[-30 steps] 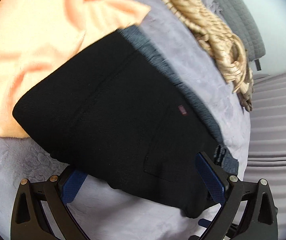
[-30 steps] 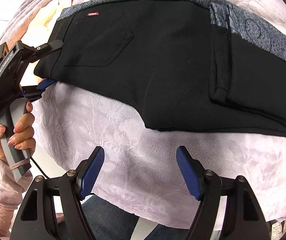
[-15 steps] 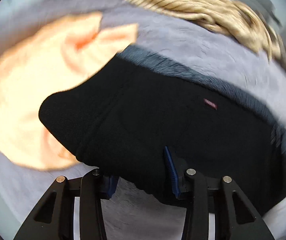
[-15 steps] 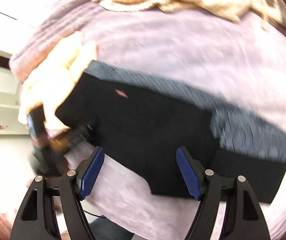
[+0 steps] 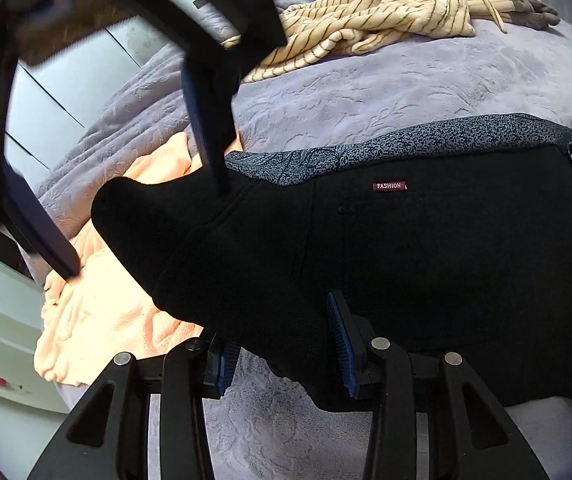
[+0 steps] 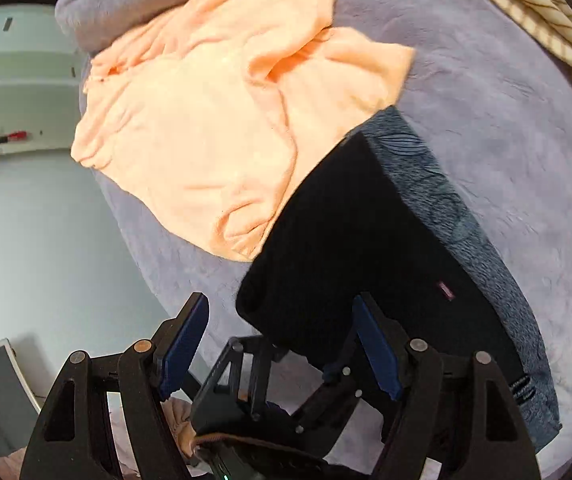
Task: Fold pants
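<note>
Lavender bed cover (image 5: 365, 92) carried black pants (image 5: 425, 260); left gripper (image 5: 284, 344) fingers pinched their edge, right gripper (image 6: 282, 344) fingers gaped wide. Thick fabric might slip, spoiling the fold.

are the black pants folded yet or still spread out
Partly folded: the black pants lie doubled on the purple blanket, patterned lining showing along one edge. The left gripper is shut on their near edge.

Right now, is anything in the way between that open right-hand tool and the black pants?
Nothing visible blocks it. The right gripper hangs with its fingers apart directly over the black pants; the peach cloth lies beside them, not between.
</note>
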Motion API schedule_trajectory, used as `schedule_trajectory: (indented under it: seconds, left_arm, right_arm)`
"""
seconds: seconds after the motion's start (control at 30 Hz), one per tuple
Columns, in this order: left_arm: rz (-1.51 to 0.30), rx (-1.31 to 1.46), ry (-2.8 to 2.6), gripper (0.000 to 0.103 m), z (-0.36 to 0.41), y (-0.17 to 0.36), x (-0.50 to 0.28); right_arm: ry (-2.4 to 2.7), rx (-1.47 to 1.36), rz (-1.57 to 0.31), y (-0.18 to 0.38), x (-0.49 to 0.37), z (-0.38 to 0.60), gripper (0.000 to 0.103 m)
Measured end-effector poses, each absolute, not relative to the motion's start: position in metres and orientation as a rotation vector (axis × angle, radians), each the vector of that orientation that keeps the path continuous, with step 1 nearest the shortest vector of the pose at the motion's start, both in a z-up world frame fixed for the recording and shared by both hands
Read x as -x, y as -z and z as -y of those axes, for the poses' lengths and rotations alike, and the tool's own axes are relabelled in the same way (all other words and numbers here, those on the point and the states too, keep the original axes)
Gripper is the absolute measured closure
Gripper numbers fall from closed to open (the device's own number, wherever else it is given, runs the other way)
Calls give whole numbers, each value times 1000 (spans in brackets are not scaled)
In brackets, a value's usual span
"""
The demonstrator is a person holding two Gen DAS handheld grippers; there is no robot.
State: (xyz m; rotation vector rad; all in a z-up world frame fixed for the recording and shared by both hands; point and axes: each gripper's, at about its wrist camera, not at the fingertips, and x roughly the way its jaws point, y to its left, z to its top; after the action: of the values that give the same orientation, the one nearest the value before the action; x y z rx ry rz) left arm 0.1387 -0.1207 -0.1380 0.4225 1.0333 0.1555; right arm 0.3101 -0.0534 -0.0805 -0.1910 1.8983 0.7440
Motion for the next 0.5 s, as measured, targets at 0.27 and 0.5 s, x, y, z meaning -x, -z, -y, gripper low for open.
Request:
schedule_trajectory:
  seconds: [0.27, 0.5]
  left_arm:
    - [-1006, -439, -142, 61, 124, 133, -136]
    - [-872, -420, -36, 61, 150, 76, -123]
  right_arm:
    - [-676, 348, -1964, 128, -308, 39, 86]
    - [-752, 70, -1855, 71, -312, 110, 86]
